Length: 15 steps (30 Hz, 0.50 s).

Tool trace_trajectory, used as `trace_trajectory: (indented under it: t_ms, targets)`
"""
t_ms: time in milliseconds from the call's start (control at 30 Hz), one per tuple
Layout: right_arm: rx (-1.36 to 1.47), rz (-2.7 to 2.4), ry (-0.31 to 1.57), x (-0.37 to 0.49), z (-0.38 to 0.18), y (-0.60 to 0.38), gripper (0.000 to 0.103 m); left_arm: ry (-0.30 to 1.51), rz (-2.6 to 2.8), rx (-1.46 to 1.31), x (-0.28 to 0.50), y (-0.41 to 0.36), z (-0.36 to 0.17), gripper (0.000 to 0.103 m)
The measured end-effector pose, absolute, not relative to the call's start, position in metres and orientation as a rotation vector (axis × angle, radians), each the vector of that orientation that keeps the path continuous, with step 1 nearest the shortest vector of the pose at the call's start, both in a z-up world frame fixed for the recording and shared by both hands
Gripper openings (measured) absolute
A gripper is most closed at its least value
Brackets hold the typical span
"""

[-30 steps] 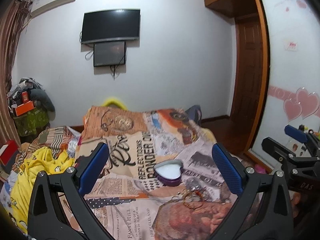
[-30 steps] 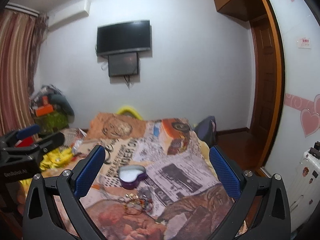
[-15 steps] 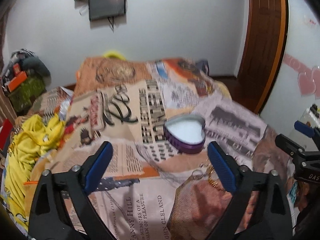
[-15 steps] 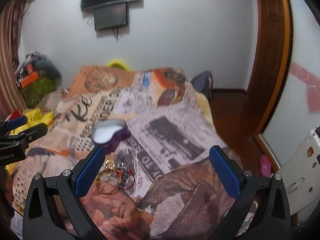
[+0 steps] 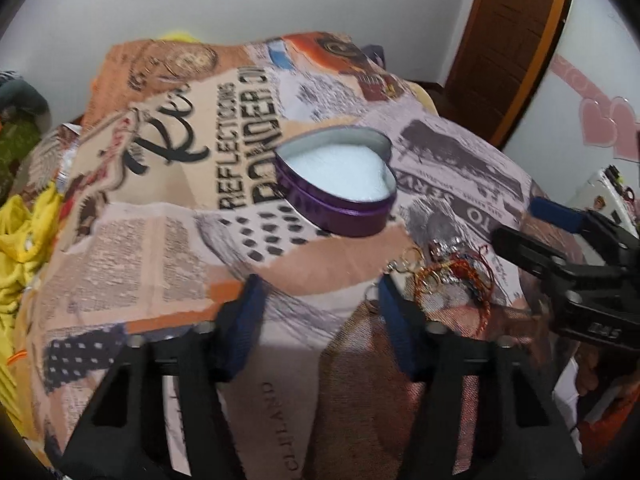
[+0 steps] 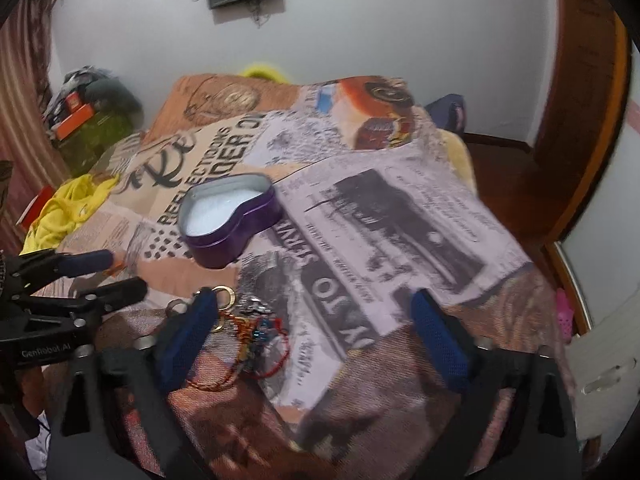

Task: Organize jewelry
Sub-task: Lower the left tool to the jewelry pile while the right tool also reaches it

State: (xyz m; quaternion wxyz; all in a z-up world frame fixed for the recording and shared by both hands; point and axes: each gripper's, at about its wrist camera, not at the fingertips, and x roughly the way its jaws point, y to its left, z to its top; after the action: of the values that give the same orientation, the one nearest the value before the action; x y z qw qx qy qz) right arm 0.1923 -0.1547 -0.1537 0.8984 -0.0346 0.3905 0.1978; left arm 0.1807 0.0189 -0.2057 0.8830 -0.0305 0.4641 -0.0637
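Left wrist view showed the left tongs (image 5: 318,312) lower and closer to the bed than a second before, when the wall and its screen filled the upper half of the picture; now the printed blanket (image 5: 160,216) filled most of it. Their blue pads (image 5: 244,312) stood closer together than a second earlier, yet still apart with nothing between them. The purple heart-shaped tin (image 5: 340,184), open and white inside, looked much larger and lay just beyond the tips, resting on the blanket. The jewelry pile (image 5: 452,272), a tangle of rings and red and orange cords, lay just right of the right-hand pad, near the tin but not touching it. One small ring sat right at that pad's tip; whether it touched I could not tell.

In the right wrist view the right tongs (image 6: 320,312) had likewise tipped down over the bed and were spread wide, holding nothing. The jewelry pile (image 6: 248,332) lay just inside their left pad (image 6: 188,332), where earlier it had sat farther ahead. The tin (image 6: 230,220) lay beyond it. The left tongs (image 6: 86,280) reached in from the left edge, nearer the pile than before. A yellow cloth (image 6: 68,208) lay bunched at the bed's left side.
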Motion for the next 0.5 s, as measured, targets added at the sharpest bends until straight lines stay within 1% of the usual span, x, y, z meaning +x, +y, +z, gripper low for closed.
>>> trace_trajectory:
  t_ms: [33,67,100,200,300,333,500]
  targets:
    - [-0.078,0.426,0.818,0.193,-0.156,-0.151,0.071,0.973,-0.144,-0.065,0.182,0.018,-0.208,0.05]
    - [-0.086,0.439,0.826,0.195,-0.158,-0.147,0.067,0.971,-0.152,-0.067,0.182,0.018,-0.208,0.05]
    - [-0.095,0.452,0.831,0.195,-0.16,-0.144,0.06,0.97,-0.161,-0.072,0.182,0.018,-0.207,0.05]
    - [-0.115,0.489,0.837,0.197,-0.165,-0.133,0.053,0.983,-0.21,-0.102,0.182,0.018,-0.208,0.049]
    - [-0.13,0.516,0.851,0.201,-0.171,-0.126,0.039,0.998,-0.238,-0.103,0.181,0.015,-0.212,0.049]
    - [-0.135,0.515,0.853,0.202,-0.173,-0.124,0.036,1.0,-0.242,-0.096,0.18,0.013,-0.213,0.049]
    - [-0.14,0.518,0.873,0.206,-0.181,-0.12,0.033,1.011,-0.249,-0.09,0.183,0.009,-0.219,0.049]
